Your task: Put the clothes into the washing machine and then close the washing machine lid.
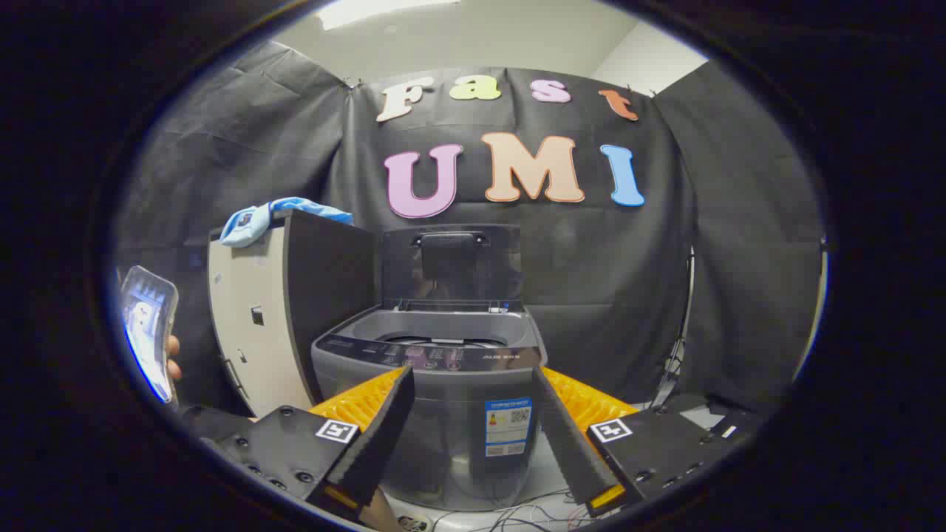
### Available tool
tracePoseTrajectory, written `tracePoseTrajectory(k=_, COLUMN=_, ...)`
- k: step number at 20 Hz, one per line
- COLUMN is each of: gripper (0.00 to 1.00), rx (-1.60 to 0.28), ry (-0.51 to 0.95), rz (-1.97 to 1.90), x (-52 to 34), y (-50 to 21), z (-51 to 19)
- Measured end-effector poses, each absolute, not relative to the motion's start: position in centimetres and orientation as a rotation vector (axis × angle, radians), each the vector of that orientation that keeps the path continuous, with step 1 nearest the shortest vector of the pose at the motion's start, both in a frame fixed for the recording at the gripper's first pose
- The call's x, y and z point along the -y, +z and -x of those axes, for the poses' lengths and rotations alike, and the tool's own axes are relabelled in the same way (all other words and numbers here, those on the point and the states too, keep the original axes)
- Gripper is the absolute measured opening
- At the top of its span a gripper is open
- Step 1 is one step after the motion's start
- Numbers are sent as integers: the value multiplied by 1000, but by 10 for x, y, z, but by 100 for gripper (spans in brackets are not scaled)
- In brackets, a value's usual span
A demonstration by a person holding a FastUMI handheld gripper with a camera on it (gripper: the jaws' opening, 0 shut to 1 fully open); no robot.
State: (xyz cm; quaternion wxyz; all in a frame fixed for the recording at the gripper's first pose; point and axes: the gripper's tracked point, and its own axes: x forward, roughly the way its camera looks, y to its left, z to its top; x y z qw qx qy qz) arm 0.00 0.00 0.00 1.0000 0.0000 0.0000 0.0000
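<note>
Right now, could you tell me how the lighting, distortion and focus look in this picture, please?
In the gripper view, fisheye distortion bows the cabinet outward; a ceiling light glares overhead; the washing machine with its raised lid looks sharp, as does the blue garment atop the cabinet; the phone in a hand beside the cabinet is smeared; the gripper is open, fingers framing the washer.

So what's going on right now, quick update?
Gripper open, empty, facing the washer. Lid up. Blue cloth on the cabinet beside the washer, not picked up yet. Nothing in the way.
</note>
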Motion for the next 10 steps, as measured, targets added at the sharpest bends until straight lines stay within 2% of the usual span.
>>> tracePoseTrajectory(k=10, gripper=98, rx=1, ry=0, rz=0, x=0, y=0, z=0)
